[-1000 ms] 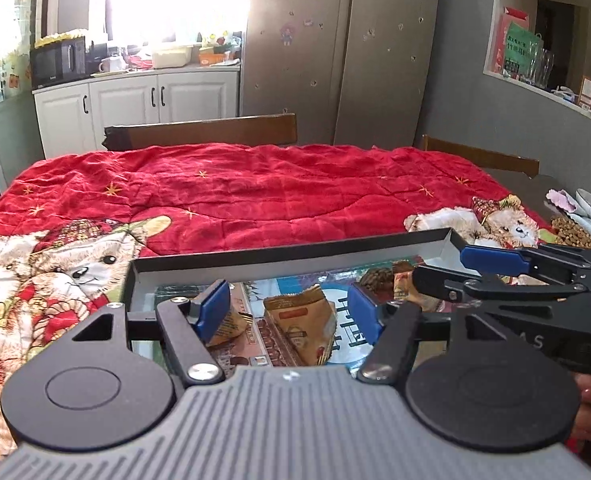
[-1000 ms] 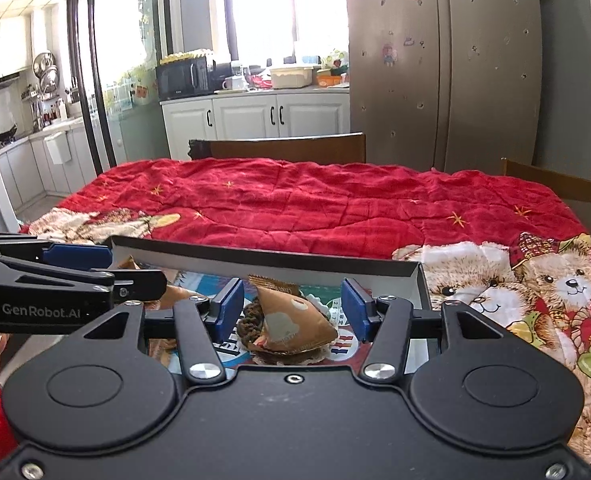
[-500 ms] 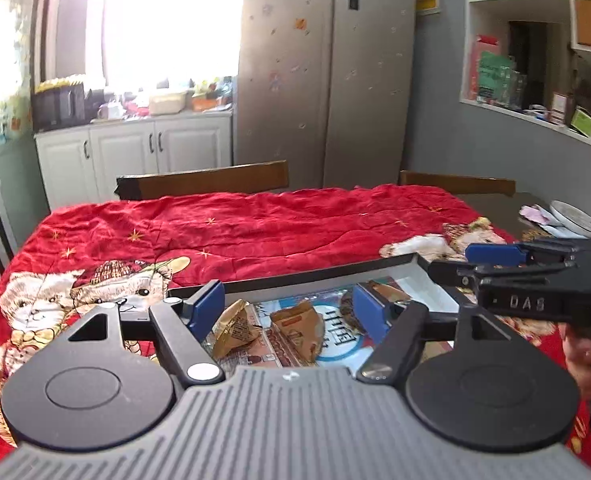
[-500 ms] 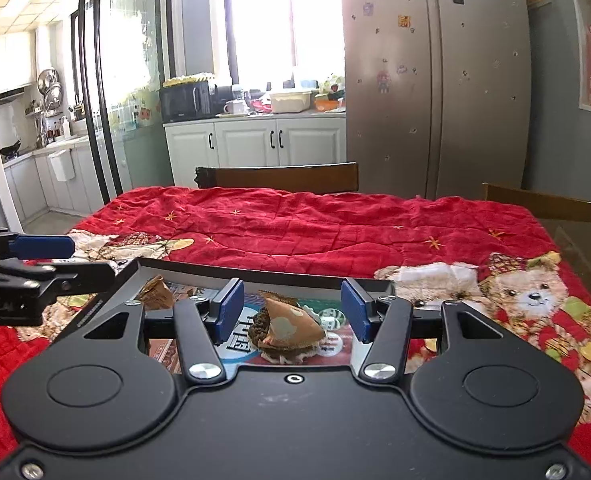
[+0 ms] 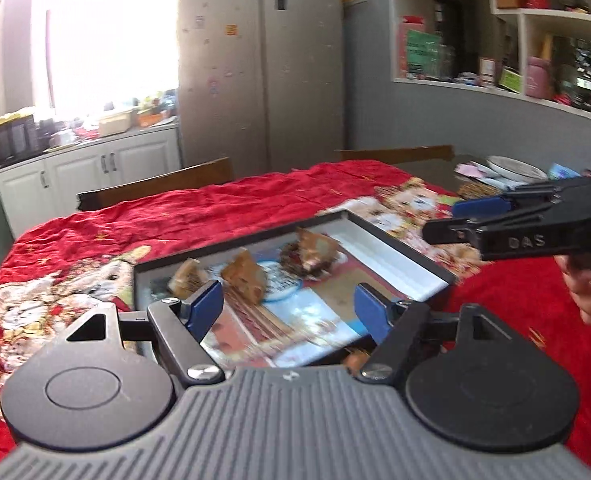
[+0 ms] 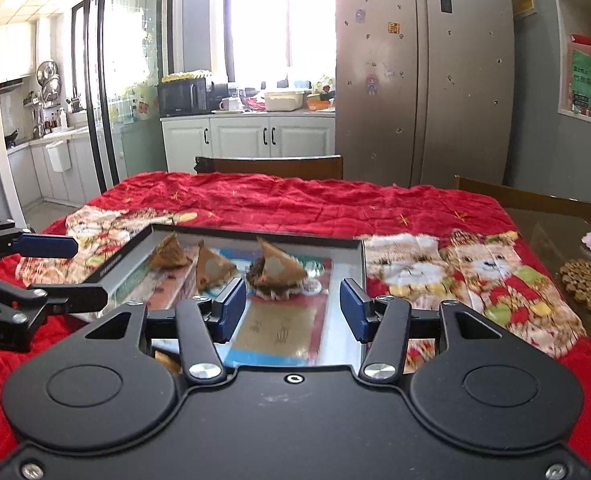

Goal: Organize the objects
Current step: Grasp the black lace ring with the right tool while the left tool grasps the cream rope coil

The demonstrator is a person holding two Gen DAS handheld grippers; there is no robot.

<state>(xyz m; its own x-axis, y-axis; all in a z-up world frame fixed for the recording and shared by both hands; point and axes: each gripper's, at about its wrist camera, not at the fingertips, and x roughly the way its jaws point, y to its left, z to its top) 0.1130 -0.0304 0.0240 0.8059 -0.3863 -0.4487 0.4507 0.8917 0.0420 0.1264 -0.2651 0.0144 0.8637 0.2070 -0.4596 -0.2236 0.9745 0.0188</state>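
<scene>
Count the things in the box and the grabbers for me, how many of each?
Brown triangle packets in the box: 3
Grabbers: 2, left gripper and right gripper
Total: 5

The cloth [image 6: 295, 204] over the bench is bright red with small gold stars and a border of teddy bears in red and green. The tray [image 6: 359, 264] has a dark rim and white inner walls, with a printed blue, red and tan base. Three brown wrapped dumplings [image 6: 277, 270] sit inside. Both tools are black with blue pads [image 6: 231, 306]. Far cabinets [image 6: 247, 138] are white.
</scene>
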